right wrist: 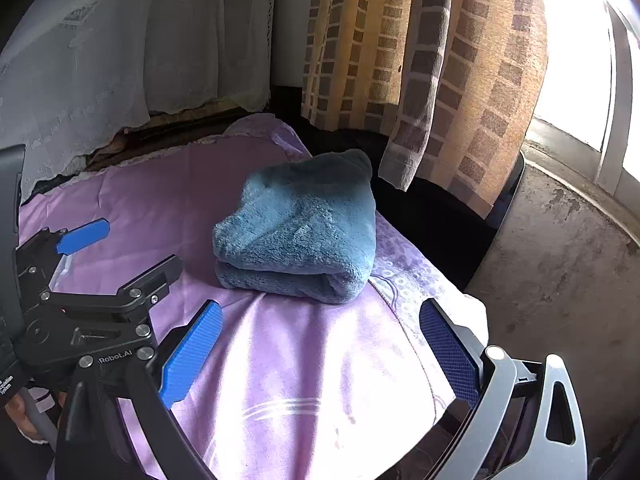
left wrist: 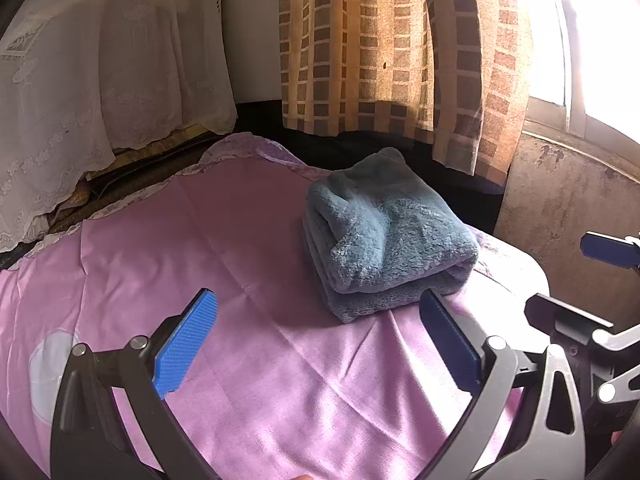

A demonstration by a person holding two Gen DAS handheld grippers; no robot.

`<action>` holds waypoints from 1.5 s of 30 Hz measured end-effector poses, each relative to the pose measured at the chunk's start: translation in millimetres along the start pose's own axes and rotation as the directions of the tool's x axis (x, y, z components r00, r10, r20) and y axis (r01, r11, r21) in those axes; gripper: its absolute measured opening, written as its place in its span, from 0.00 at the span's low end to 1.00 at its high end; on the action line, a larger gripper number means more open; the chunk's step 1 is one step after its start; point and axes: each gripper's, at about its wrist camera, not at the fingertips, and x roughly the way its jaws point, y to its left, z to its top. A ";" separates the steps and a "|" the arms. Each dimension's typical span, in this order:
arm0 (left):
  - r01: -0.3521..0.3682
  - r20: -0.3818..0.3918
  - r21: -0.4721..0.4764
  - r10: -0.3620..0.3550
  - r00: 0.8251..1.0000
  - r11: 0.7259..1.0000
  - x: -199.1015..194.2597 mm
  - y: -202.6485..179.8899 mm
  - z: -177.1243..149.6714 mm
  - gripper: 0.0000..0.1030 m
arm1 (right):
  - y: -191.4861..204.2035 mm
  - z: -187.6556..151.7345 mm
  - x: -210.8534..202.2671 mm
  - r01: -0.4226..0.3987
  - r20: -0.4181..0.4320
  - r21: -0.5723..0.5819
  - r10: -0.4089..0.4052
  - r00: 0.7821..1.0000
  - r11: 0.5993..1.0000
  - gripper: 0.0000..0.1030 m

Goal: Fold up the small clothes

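Both pairs of jaws stand spread wide and hold nothing. The left gripper (left wrist: 318,344) hovers over the pink sheet (left wrist: 224,240), and the right gripper (right wrist: 320,344) hangs just to its right, near the bed's right edge. Beyond their fingertips, apart from both, the blue fleece garment (left wrist: 384,232) lies already folded into a thick bundle on the far right part of the sheet, in front of the checked curtain (left wrist: 380,48). Folding looks finished or nearly so. The next move, I judge, calls for squaring the bundle or reaching for another piece, though none shows.
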 end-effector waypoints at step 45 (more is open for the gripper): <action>-0.036 0.031 0.050 0.035 0.999 0.998 -6.3 -10.4 0.0 0.96 | -8.5 -5.3 3.6 -0.040 -0.024 0.070 0.042 0.999 0.997 0.96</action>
